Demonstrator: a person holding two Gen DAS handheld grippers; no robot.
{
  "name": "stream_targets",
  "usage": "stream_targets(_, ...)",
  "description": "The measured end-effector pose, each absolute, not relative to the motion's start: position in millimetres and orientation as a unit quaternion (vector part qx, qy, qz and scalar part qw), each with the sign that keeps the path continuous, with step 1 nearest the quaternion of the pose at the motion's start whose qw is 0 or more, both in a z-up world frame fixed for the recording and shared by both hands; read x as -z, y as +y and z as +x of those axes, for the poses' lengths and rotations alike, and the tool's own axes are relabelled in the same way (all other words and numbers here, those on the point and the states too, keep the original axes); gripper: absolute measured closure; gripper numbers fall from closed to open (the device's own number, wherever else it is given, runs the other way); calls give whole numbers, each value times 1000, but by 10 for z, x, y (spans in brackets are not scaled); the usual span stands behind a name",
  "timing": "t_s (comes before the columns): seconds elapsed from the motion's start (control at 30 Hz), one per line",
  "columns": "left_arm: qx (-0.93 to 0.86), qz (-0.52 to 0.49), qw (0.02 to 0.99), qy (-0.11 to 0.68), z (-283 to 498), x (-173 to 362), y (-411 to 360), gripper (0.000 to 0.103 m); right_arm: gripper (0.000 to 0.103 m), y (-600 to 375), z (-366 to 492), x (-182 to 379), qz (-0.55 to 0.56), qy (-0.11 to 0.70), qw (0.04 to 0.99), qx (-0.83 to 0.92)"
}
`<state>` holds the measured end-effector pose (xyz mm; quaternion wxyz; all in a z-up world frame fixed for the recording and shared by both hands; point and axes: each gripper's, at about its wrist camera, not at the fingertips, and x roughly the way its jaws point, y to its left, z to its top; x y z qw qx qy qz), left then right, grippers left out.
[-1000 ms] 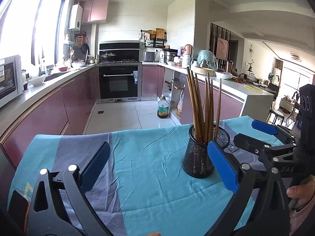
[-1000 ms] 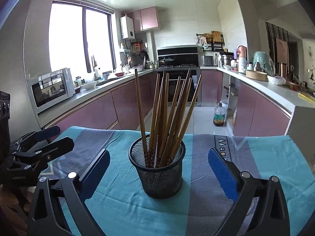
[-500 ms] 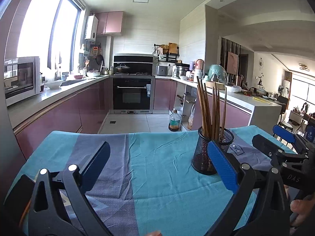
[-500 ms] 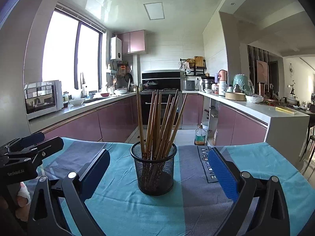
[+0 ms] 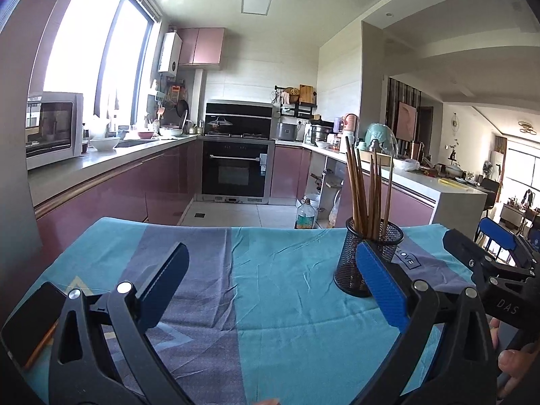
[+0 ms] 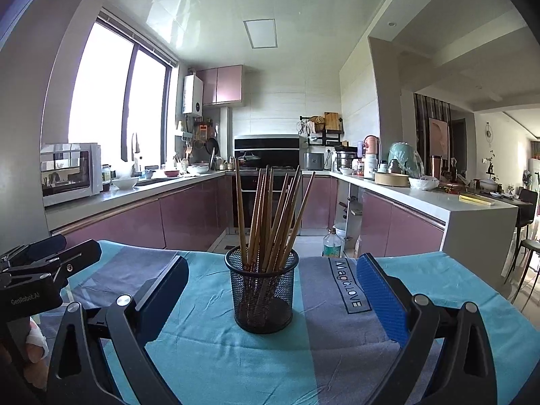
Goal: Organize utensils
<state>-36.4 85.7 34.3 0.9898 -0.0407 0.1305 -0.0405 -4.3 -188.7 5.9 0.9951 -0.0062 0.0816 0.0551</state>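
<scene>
A black mesh cup (image 6: 262, 293) stands upright on the blue and grey tablecloth (image 6: 337, 344), holding several brown wooden chopsticks (image 6: 270, 216). My right gripper (image 6: 271, 295) is open and empty, its jaws wide apart on either side of the cup, a little short of it. In the left wrist view the cup (image 5: 351, 263) and chopsticks (image 5: 368, 189) stand right of centre, just beyond the right fingertip. My left gripper (image 5: 270, 281) is open and empty over bare cloth (image 5: 270, 297). The right gripper shows at that view's right edge (image 5: 486, 253); the left gripper shows at the right wrist view's left edge (image 6: 50, 260).
A dark phone (image 5: 30, 320) lies on the cloth at the near left. Beyond the table's far edge are the kitchen floor, a plastic bottle (image 5: 305, 214), pink cabinets, an oven (image 5: 236, 172) and a white counter (image 6: 438, 202) to the right.
Both grippers have tilted up and drawn back from the cup. The cup now looks smaller and farther in both views. Both stay open.
</scene>
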Motion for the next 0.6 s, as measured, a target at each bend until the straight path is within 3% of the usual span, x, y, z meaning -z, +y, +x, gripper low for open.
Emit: stream_targets(0.6, 38, -46, 991, 119, -429, -308, 826, 6, 6, -1878, -62, -4, -3, 81, 995, -50)
